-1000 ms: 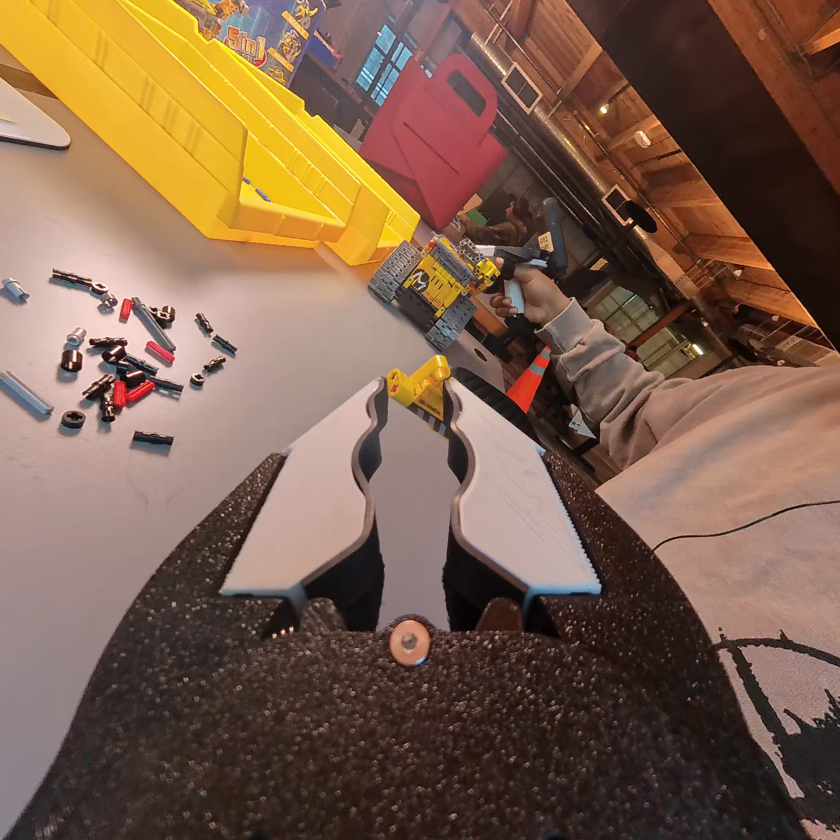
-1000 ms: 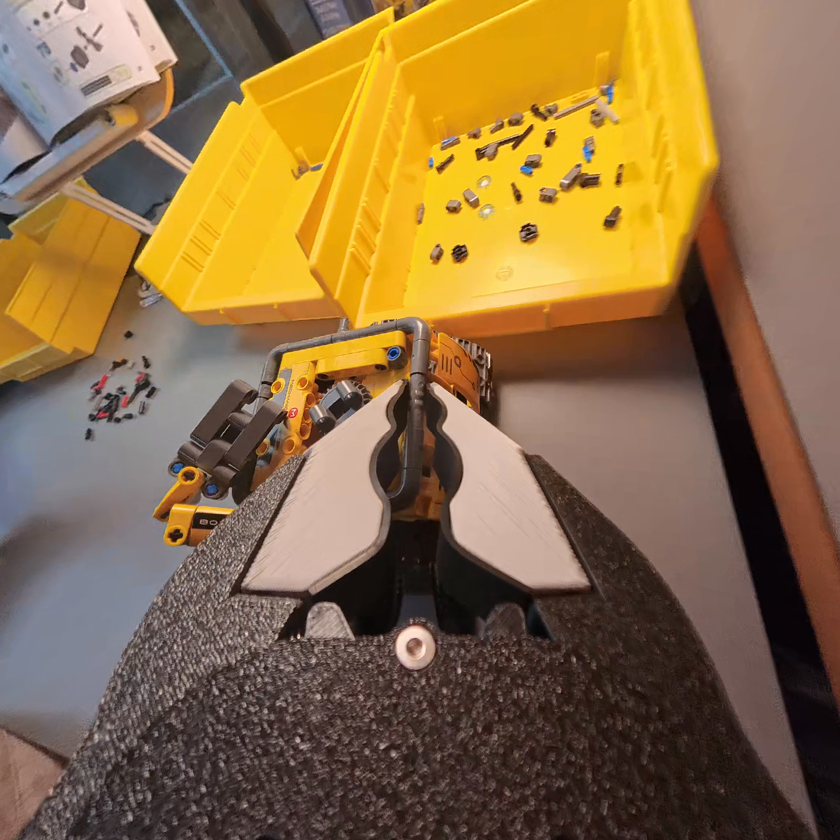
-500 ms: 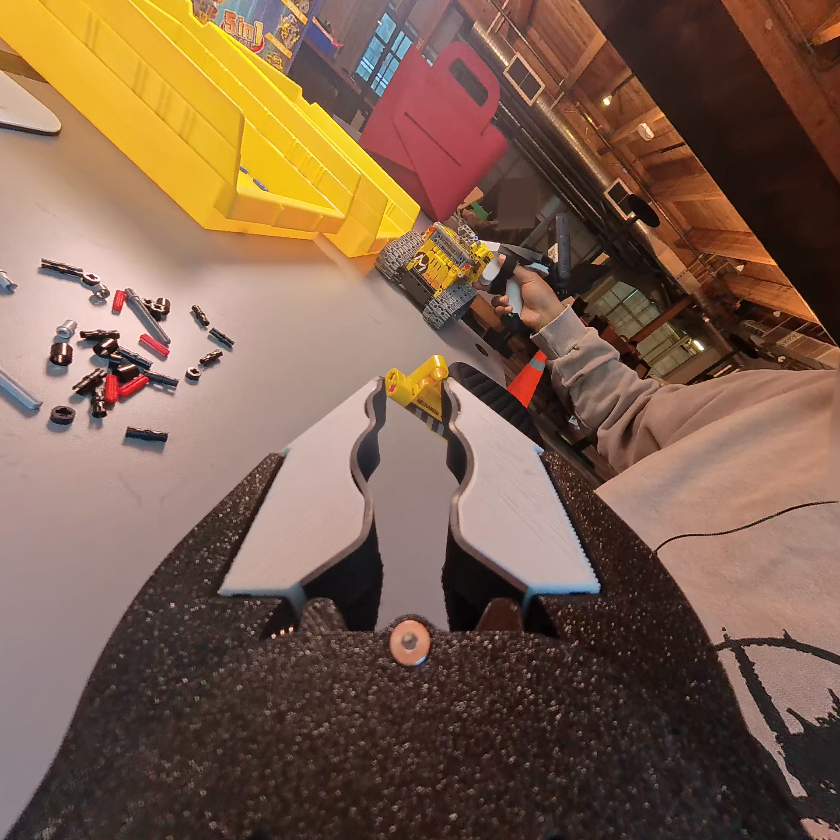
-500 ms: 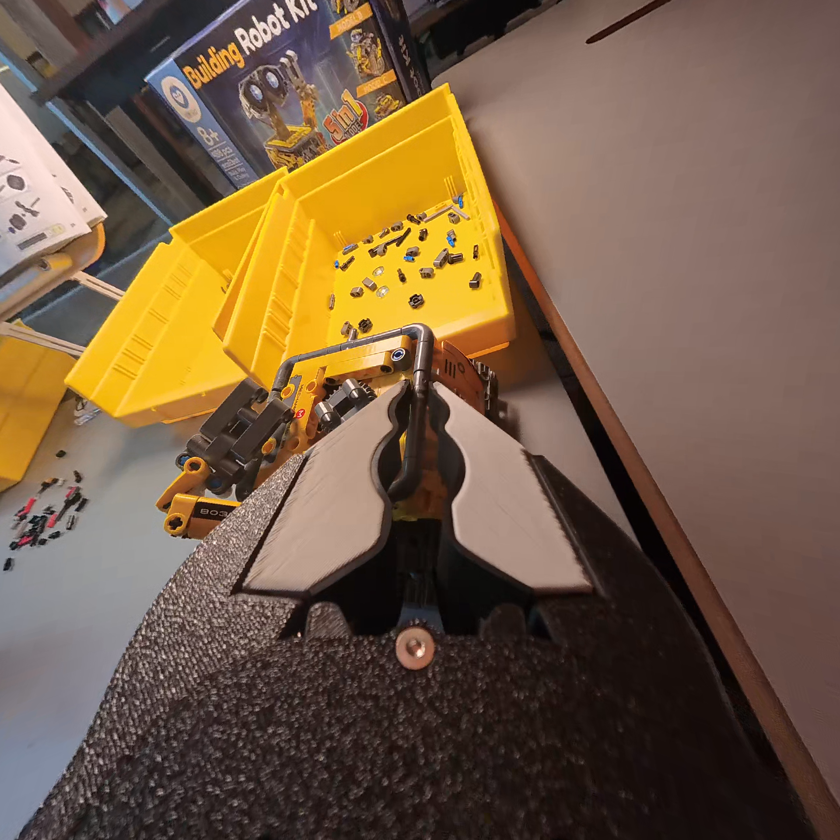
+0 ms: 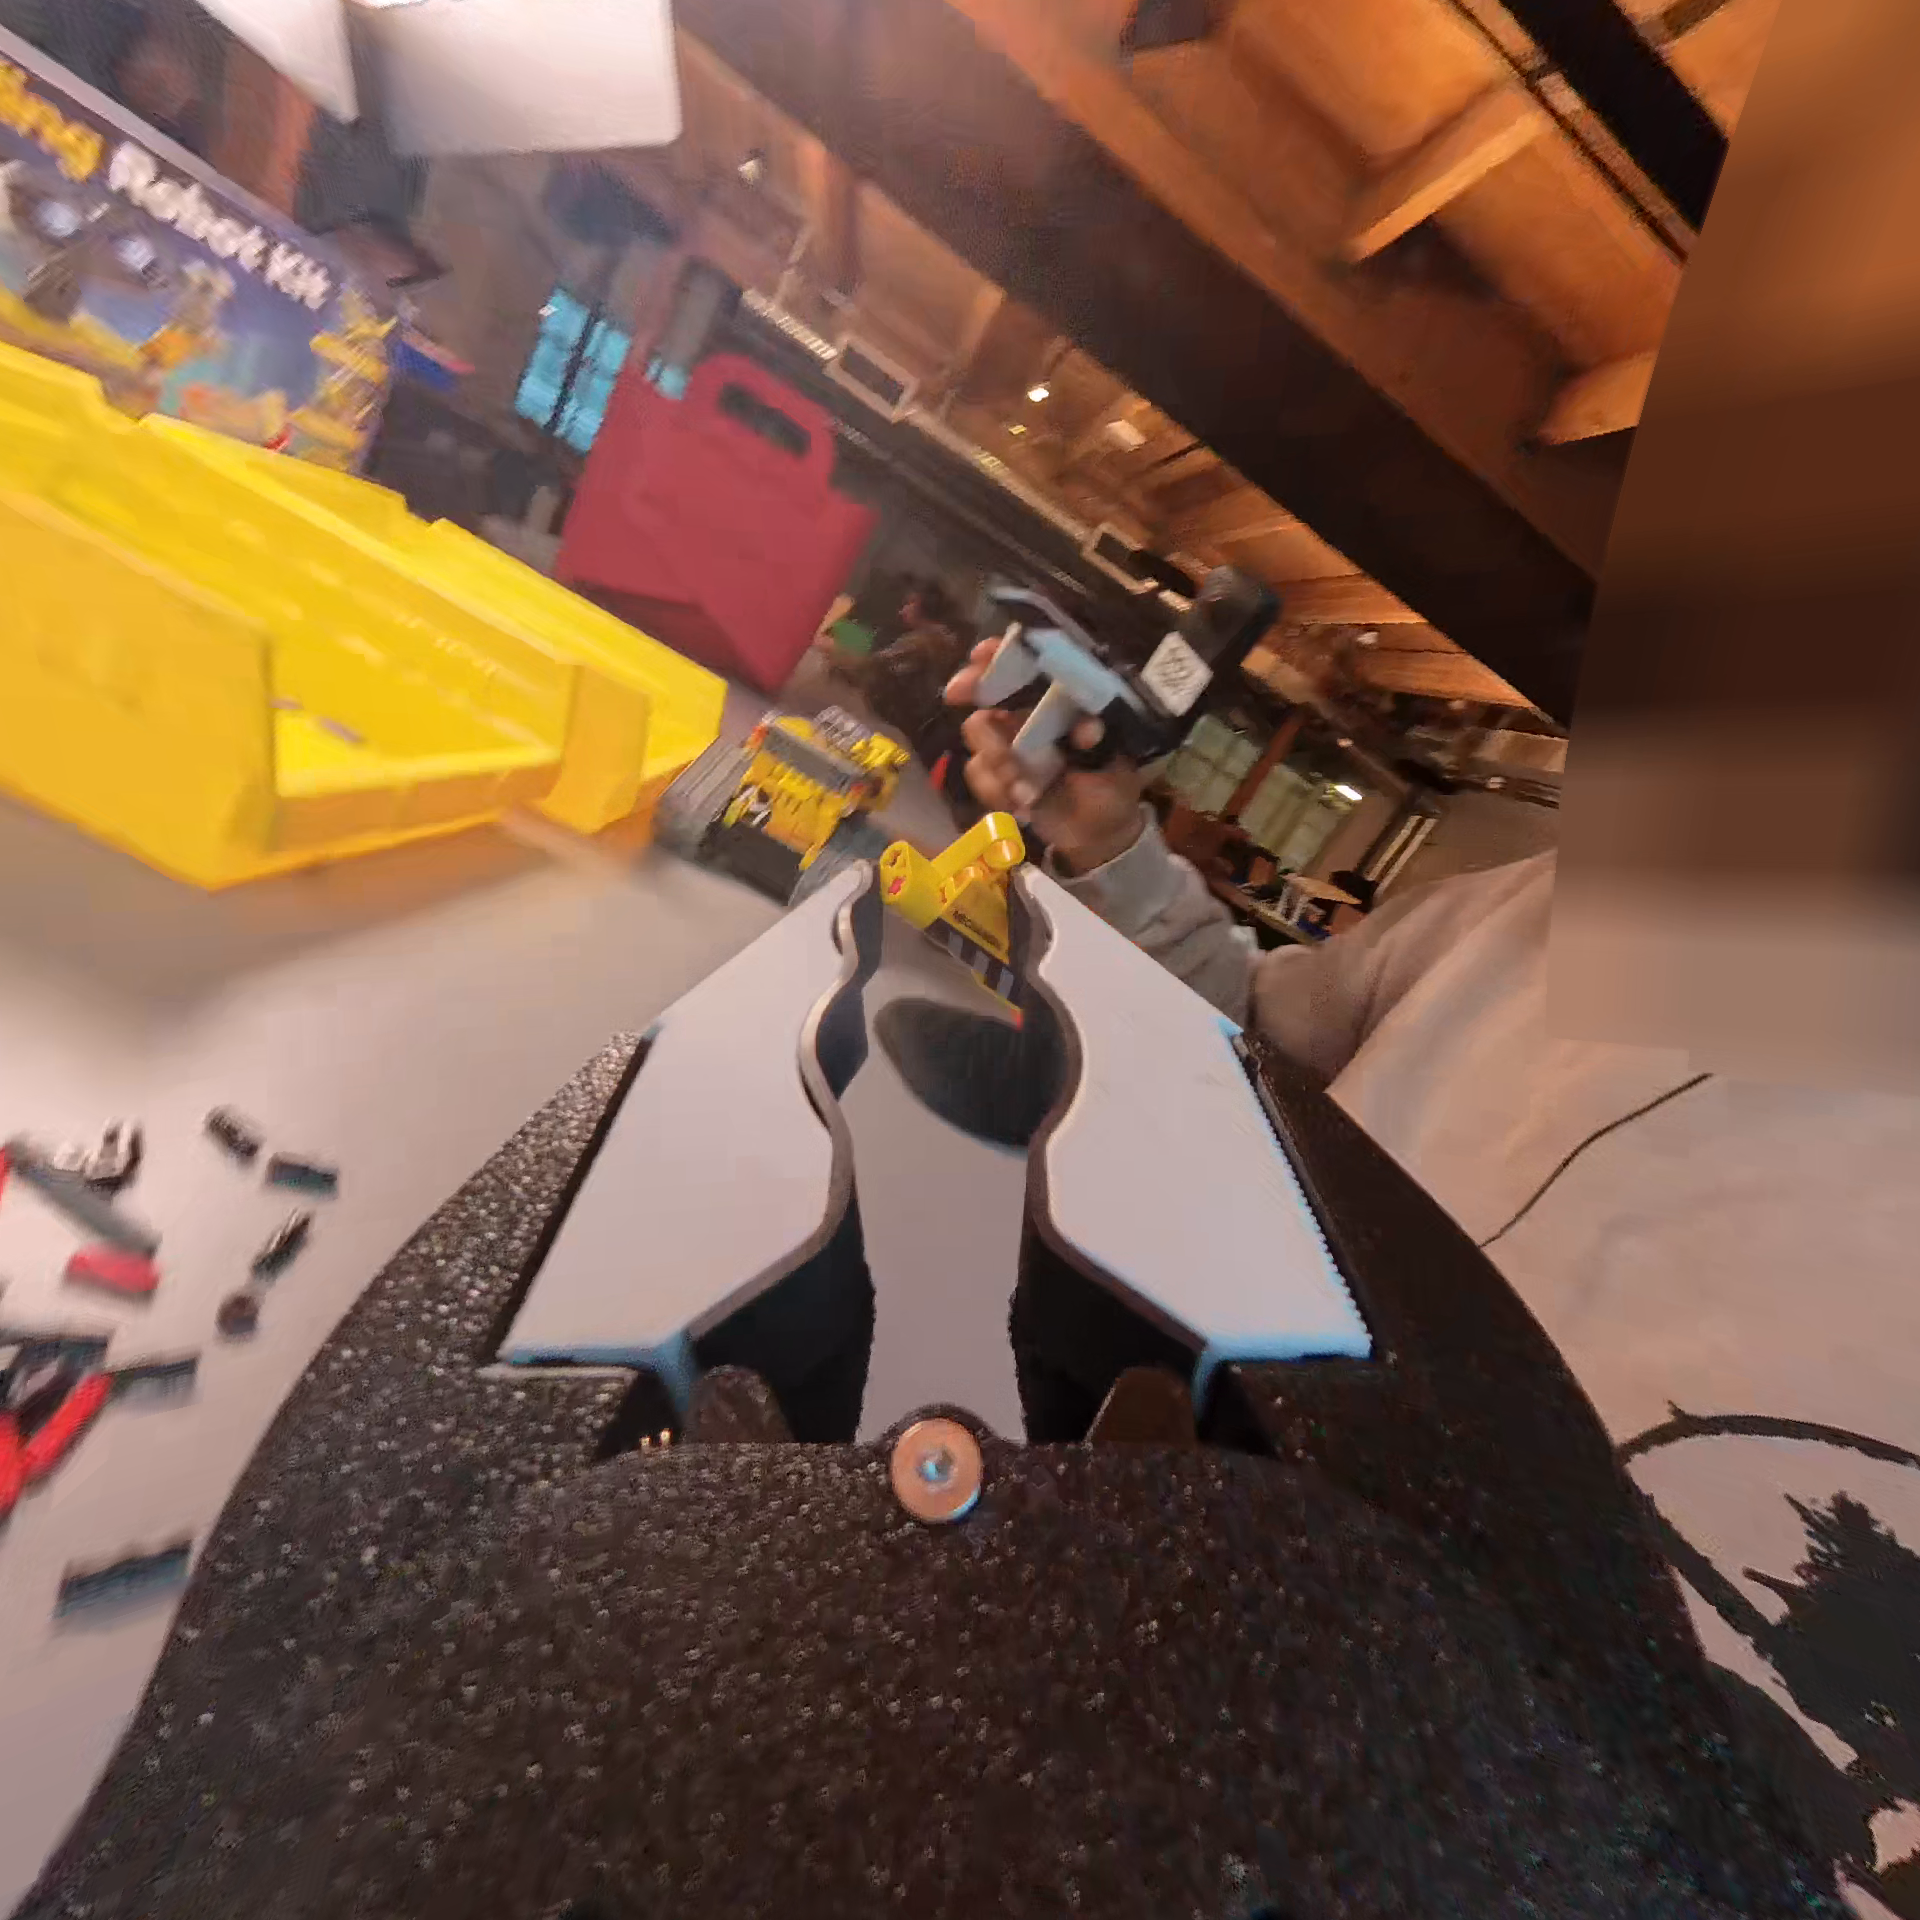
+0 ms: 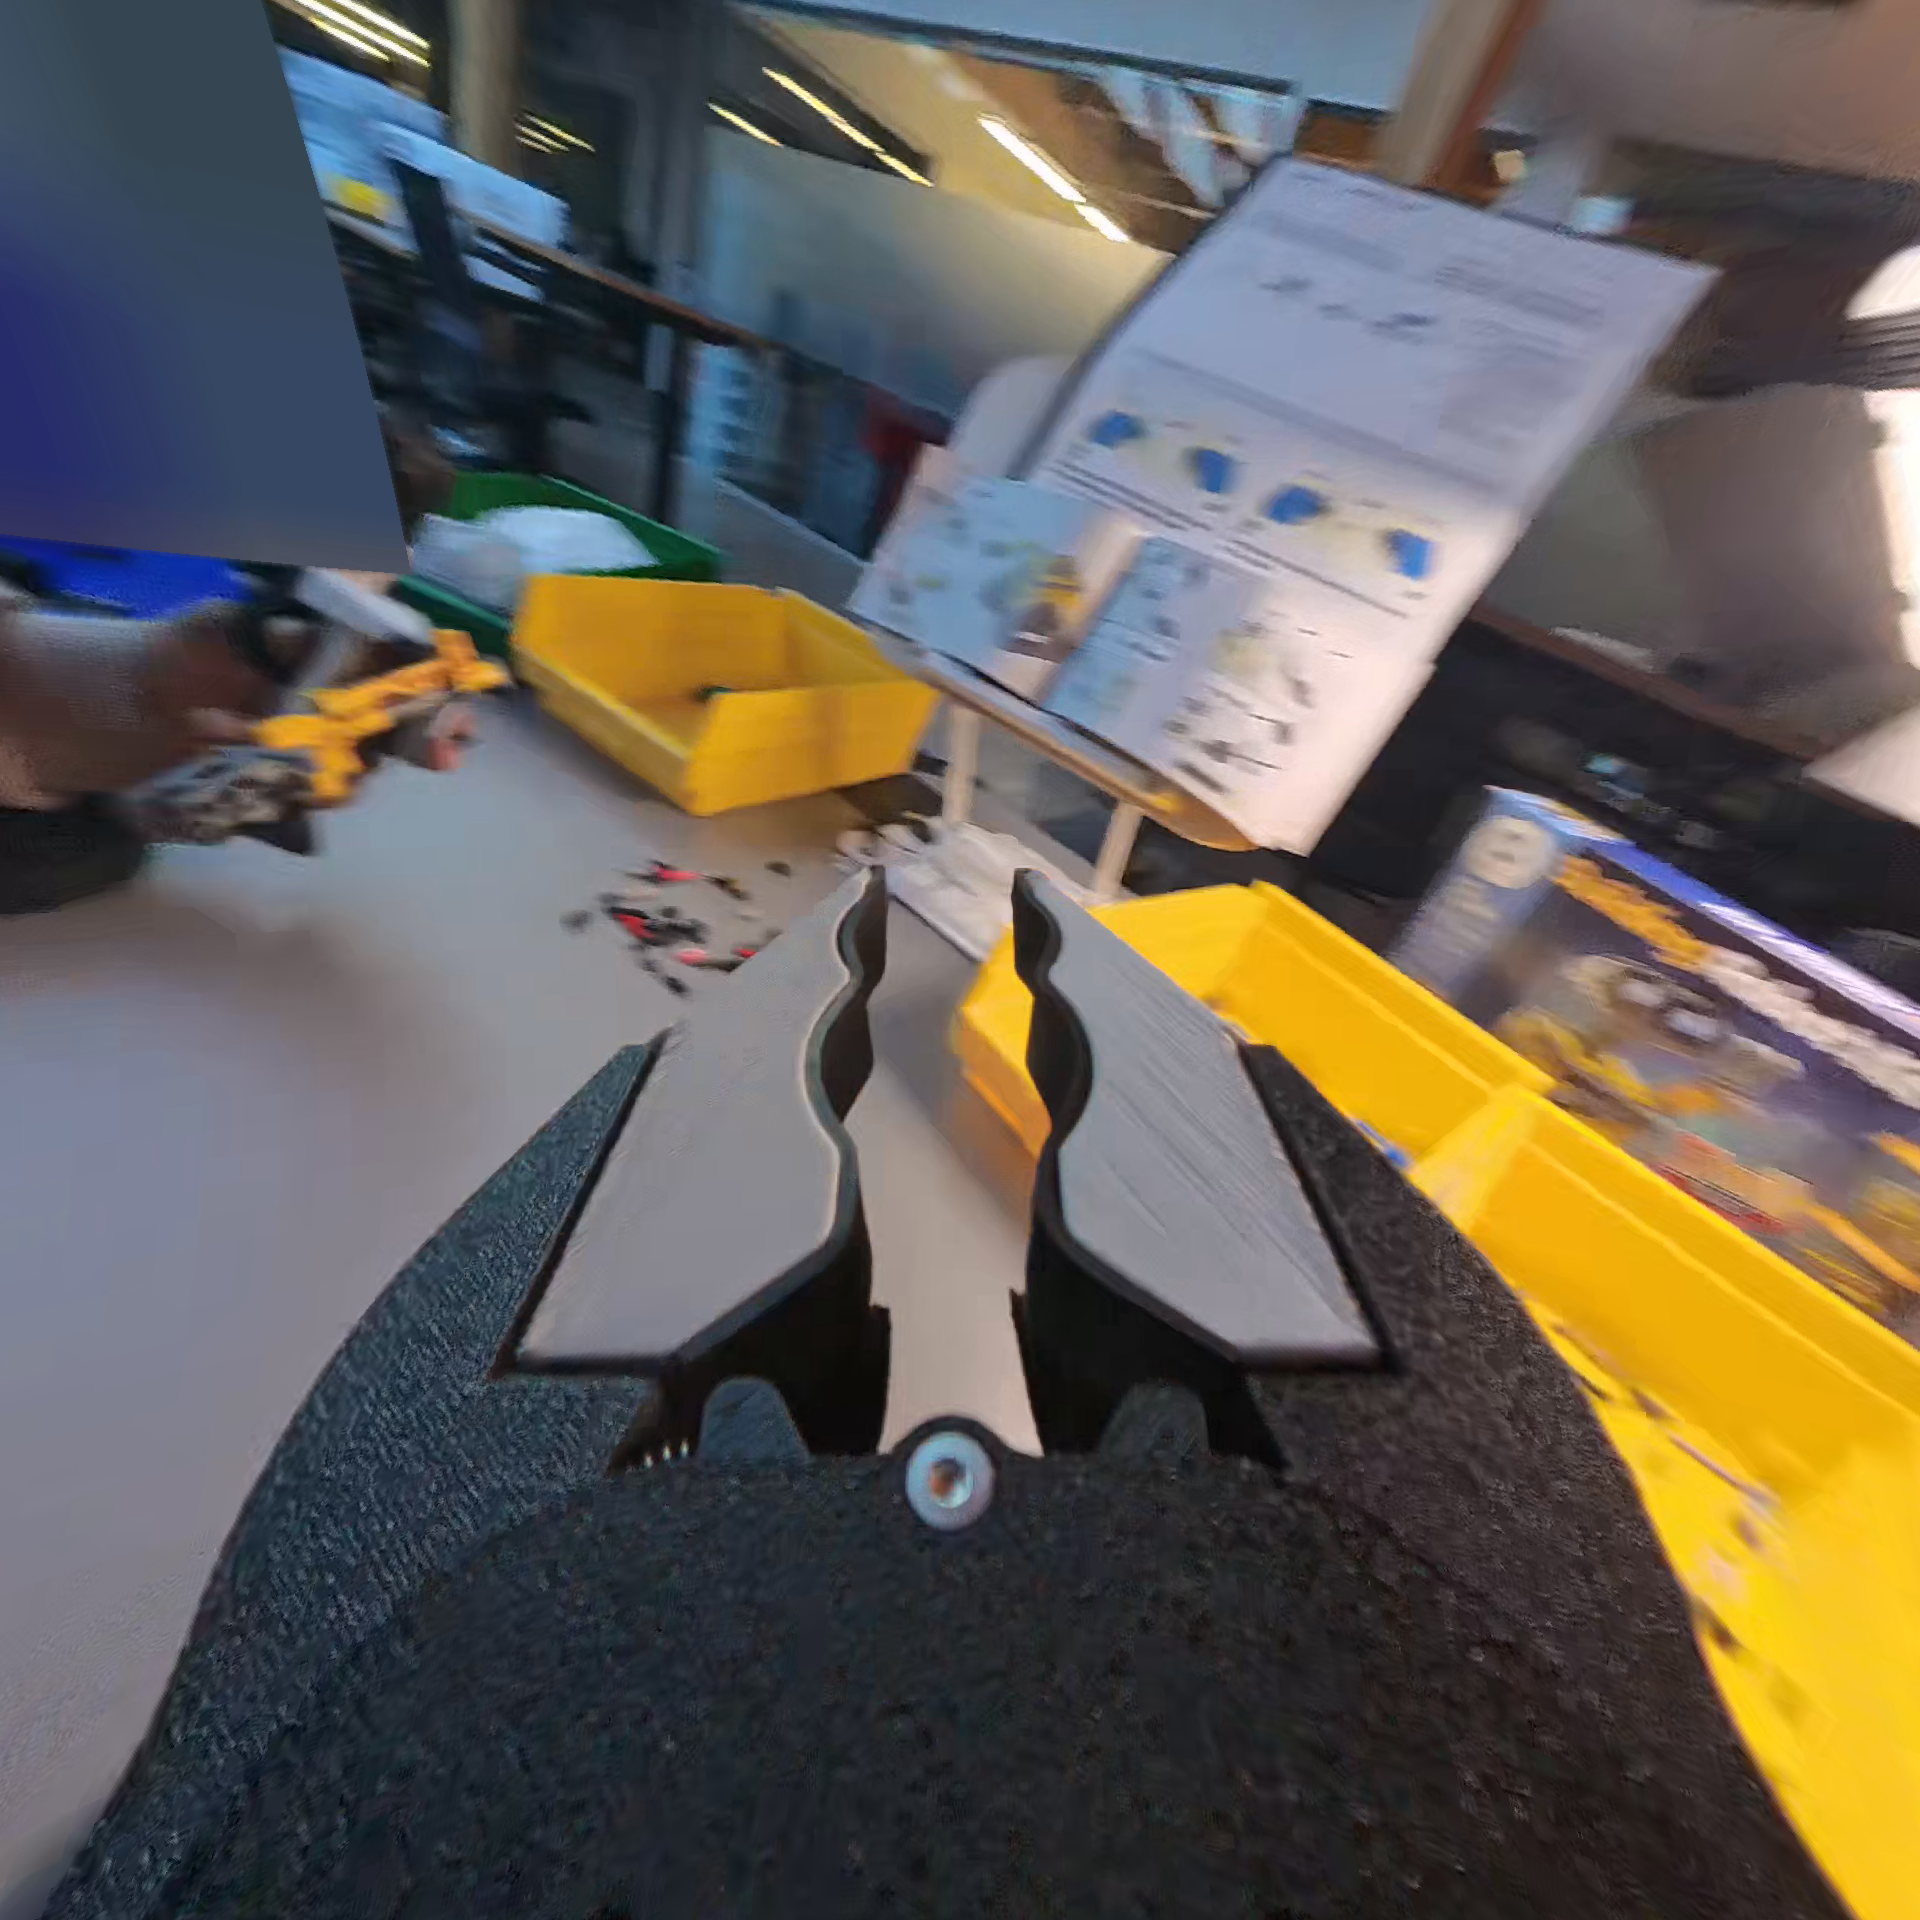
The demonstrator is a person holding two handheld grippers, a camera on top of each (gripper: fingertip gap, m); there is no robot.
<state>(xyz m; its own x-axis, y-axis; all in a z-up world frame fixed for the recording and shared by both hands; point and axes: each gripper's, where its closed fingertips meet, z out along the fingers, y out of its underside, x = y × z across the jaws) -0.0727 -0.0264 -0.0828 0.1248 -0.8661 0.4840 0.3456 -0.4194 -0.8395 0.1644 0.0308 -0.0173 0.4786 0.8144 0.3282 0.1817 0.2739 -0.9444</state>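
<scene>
Pinching a small yellow plastic building piece with striped sticker in our left gripper above the grey tabletop, we grip firmly; our right gripper hangs released, empty, beside yellow plastic bins.

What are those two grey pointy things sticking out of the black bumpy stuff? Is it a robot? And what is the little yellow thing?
No robot here. A person holds a grabbing tool in each hand, and each tool carries a camera looking along its two grey fingers.

One picture is from the left tool. It pinches a small yellow building piece. Farther off is the person's other hand with the other tool, beside a yellow toy vehicle on the grey table.

The other picture is from the right tool. Its fingers are apart and hold nothing.

On the table lie small black and red parts, yellow bins, an instruction sheet on a stand and a toy kit box.
</scene>
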